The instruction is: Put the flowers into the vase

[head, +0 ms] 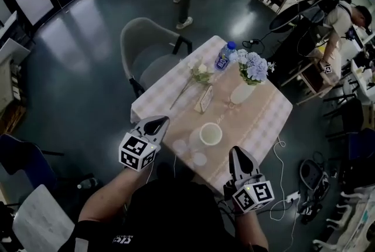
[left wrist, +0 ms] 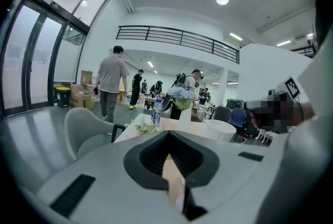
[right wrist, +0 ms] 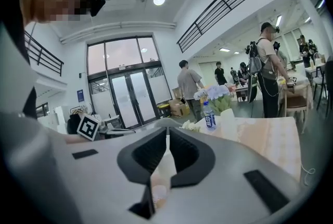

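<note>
Flower (head: 201, 71) well beyond left tool (head: 157, 123)

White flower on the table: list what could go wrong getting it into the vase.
1. The white flower lies close to the water bottle; a grab there could tip the bottle.
2. The vase is slim and already holds blue hydrangeas; pushing a stem in could topple it.

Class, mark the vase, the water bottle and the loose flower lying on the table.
vase (head: 241, 94), head view, on its white body.
water bottle (head: 222, 60), head view, on its label.
loose flower (head: 202, 71), head view, on its pale bloom.
</note>
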Demonstrator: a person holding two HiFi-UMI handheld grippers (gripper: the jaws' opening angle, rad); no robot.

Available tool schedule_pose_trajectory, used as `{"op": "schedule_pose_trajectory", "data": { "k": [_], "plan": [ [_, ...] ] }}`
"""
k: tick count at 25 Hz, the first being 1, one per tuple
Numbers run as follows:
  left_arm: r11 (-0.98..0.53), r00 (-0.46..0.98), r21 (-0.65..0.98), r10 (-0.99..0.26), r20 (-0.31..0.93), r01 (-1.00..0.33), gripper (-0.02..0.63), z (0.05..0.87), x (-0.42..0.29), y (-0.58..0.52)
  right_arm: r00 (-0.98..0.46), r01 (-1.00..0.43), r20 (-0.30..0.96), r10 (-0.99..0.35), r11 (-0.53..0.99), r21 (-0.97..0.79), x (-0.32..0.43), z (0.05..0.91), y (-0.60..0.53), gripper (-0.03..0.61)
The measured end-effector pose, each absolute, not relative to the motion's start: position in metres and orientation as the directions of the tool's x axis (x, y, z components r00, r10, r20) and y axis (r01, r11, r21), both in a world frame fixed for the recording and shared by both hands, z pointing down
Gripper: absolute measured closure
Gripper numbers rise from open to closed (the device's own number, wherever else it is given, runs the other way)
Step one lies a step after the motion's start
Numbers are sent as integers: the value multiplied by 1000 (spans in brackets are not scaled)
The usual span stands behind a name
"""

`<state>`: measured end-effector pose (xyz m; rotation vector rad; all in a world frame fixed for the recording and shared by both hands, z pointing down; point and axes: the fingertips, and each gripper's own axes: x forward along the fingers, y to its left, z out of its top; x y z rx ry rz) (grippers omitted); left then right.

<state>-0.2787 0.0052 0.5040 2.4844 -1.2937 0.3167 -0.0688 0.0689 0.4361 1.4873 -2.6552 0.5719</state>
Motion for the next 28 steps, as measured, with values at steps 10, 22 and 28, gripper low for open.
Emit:
{"op": "schedule_pose_trajectory", "data": {
  "k": [10, 22, 28],
  "plan": [
    [-539, 550, 153, -729, 408, -828, 601, 521, -249, -35, -534, -831, 201, -821, 465, -306, -27, 448, 47, 541],
    [-621, 618, 175, -628, 473, -764, 591, 547, -238, -79, -477, -850, 258, -840, 366, -379, -15, 465, 13, 541],
    [-647, 626, 164, -590, 510, -744, 563, 560, -240, -105, -460, -861, 290, -840, 341, -377, -21, 472, 2, 540]
  ]
}}
